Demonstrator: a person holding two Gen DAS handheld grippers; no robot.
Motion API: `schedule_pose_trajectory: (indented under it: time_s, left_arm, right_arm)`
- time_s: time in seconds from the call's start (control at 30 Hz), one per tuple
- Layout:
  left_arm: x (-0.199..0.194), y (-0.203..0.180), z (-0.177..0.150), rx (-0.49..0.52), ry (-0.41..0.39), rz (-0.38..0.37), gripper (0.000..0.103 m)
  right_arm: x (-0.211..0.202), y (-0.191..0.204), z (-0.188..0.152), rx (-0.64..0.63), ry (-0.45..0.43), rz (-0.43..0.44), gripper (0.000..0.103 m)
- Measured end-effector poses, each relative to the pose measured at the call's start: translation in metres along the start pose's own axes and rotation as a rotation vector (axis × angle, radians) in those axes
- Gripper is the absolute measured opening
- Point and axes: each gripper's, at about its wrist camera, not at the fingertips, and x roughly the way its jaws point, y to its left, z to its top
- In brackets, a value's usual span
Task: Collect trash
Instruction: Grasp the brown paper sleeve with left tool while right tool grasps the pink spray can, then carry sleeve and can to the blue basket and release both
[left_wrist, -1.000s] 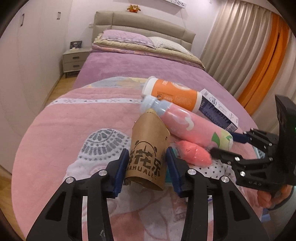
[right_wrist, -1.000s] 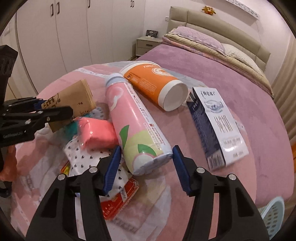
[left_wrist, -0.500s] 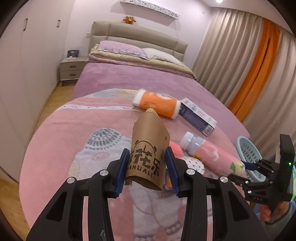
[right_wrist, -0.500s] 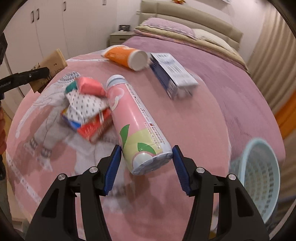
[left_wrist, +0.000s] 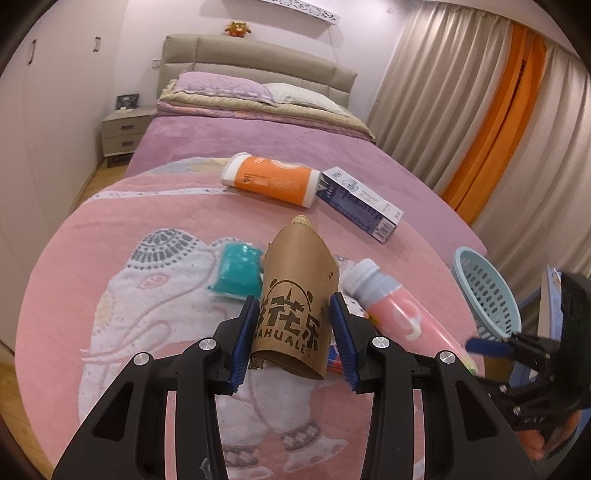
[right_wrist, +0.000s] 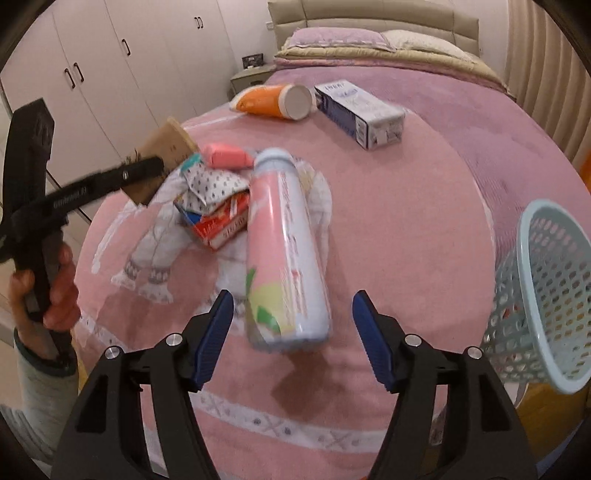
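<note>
Pink plastic bottle (right_wrist: 286, 254) lies blurred between the right claw's (right_wrist: 291, 332) just-widened jaws, clear of both pads, short of the pale-blue mesh basket (right_wrist: 546, 295) to its right. Left claw (left_wrist: 293, 339) clamps the brown paper cup (left_wrist: 295, 295); release over the basket.

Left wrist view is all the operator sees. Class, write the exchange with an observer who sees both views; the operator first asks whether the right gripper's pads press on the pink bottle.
Observer: No. The right gripper's jaws have just been opening; the pink bottle is between them with a gap on each side.
Operator: What lies behind my paper cup?
Observer: A red carton, under a dotted wrapper.
Operator: What carries the left gripper?
Observer: A hand in a grey sleeve grips its handle.
</note>
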Motion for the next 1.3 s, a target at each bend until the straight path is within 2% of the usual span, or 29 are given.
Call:
schedule_pose_trajectory:
  time_s: [0.13,0.27,0.57,0.6,0.63,0.77,0.9,1.17,1.3]
  left_arm:
    - [-0.003,-0.005,-0.003,0.005,0.002,0.0,0.039]
    - [-0.006,-0.011,-0.006,0.019,0.002,0.004,0.039]
    - [-0.012,-0.022,-0.004,0.039,-0.008,0.001,0.039]
    - [-0.012,-0.024,-0.003,0.041,-0.007,-0.001,0.039]
    - [-0.011,-0.026,-0.003,0.042,-0.007,-0.002,0.039]
    - [-0.007,-0.037,-0.001,0.05,0.001,-0.006,0.039]
    - [-0.004,-0.054,0.005,0.068,-0.003,-0.033,0.039]
    - [0.004,-0.101,0.023,0.118,-0.018,-0.129,0.039]
    - [0.014,-0.127,0.031,0.149,-0.018,-0.161,0.038]
  right_arm:
    - [0.013,0.008,0.019,0.007,0.006,0.002,0.063]
    - [0.039,0.013,0.034,-0.007,0.031,-0.044,0.063]
    - [0.059,0.011,0.035,0.016,0.096,-0.022,0.063]
    - [0.059,0.011,0.033,0.017,0.096,-0.019,0.059]
    - [0.057,0.01,0.032,0.02,0.095,-0.018,0.049]
    - [0.05,0.001,0.026,0.046,0.083,0.003,0.048]
    - [0.03,-0.011,0.024,0.096,0.031,0.016,0.047]
    - [-0.021,-0.049,0.028,0.157,-0.086,-0.04,0.046]
    - [-0.047,-0.08,0.024,0.215,-0.141,-0.074,0.046]
